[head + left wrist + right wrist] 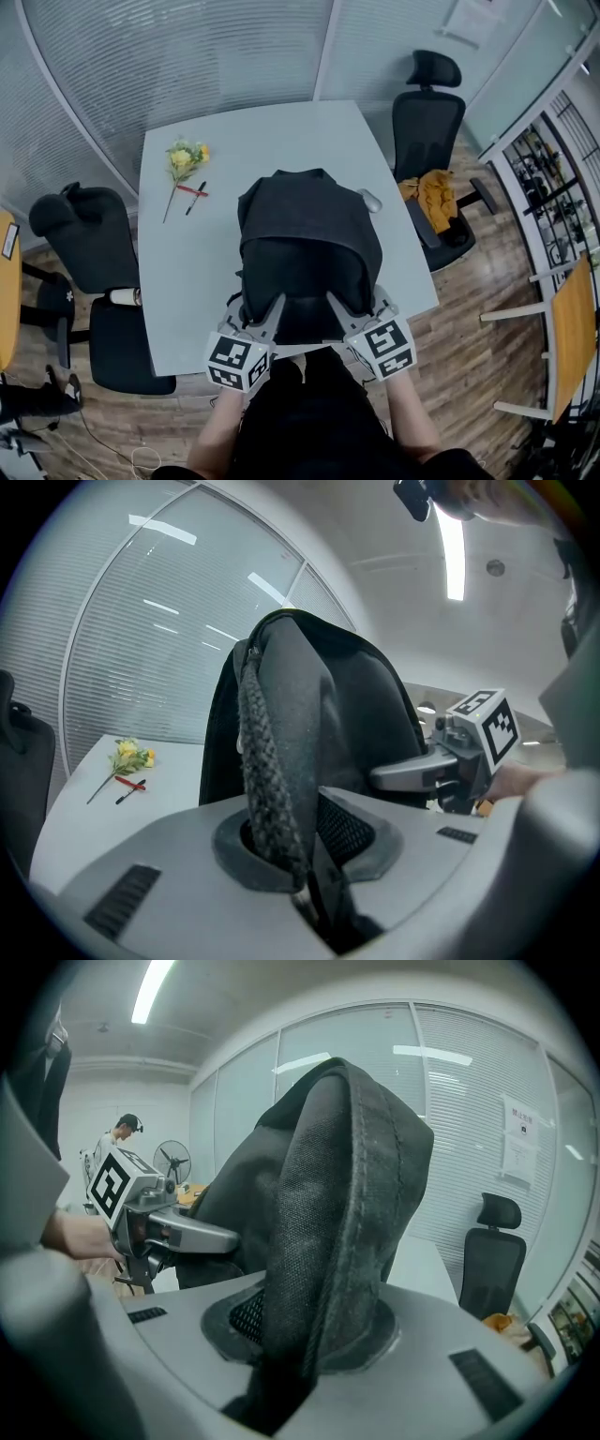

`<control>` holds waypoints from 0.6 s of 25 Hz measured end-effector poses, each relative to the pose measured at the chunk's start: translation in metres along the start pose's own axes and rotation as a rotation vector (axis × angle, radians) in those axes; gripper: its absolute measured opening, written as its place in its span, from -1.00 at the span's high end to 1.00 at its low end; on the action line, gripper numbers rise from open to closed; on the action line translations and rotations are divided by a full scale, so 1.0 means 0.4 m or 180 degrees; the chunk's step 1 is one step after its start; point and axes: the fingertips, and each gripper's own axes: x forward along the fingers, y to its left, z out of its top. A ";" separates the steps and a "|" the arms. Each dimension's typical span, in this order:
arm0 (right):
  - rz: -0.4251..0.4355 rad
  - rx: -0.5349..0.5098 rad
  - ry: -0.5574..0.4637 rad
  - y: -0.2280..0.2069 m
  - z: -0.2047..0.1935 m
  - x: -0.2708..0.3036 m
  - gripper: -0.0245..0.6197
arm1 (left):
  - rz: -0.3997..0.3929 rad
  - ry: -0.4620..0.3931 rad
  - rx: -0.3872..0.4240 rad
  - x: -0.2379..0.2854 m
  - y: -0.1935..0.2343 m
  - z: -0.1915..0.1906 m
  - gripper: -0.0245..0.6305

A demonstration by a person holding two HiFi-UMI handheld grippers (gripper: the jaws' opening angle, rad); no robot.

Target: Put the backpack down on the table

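Black fabric backpack (305, 239), upright

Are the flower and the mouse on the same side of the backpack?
No, the flower lies left of the backpack, the mouse at its right.

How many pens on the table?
2. A red pen and a black pen lie together beside the flowers on the far left part of the table. The backpack could hide more.
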 end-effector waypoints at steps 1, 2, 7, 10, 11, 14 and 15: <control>0.0014 -0.0006 0.0008 -0.004 -0.001 0.006 0.62 | 0.0012 0.0004 -0.0011 0.005 0.004 -0.003 0.72; 0.0036 -0.0008 0.0017 -0.008 -0.003 0.013 0.62 | 0.0028 0.0009 -0.0016 0.011 0.008 -0.004 0.72; 0.0169 -0.0013 0.0006 -0.043 0.005 0.058 0.62 | 0.0170 0.0054 -0.0006 0.045 0.040 0.008 0.72; 0.0248 -0.0030 -0.0030 -0.073 0.025 0.089 0.62 | 0.0271 0.0068 0.0001 0.071 0.062 0.026 0.72; 0.0276 -0.0038 -0.0043 -0.084 0.031 0.101 0.62 | 0.0301 0.0069 0.0010 0.081 0.071 0.034 0.72; 0.0355 -0.0059 -0.0079 -0.122 0.046 0.140 0.62 | 0.0382 0.0076 0.0040 0.118 0.100 0.055 0.72; 0.0373 -0.0065 -0.0095 -0.134 0.052 0.154 0.62 | 0.0408 0.0081 0.0049 0.129 0.111 0.061 0.72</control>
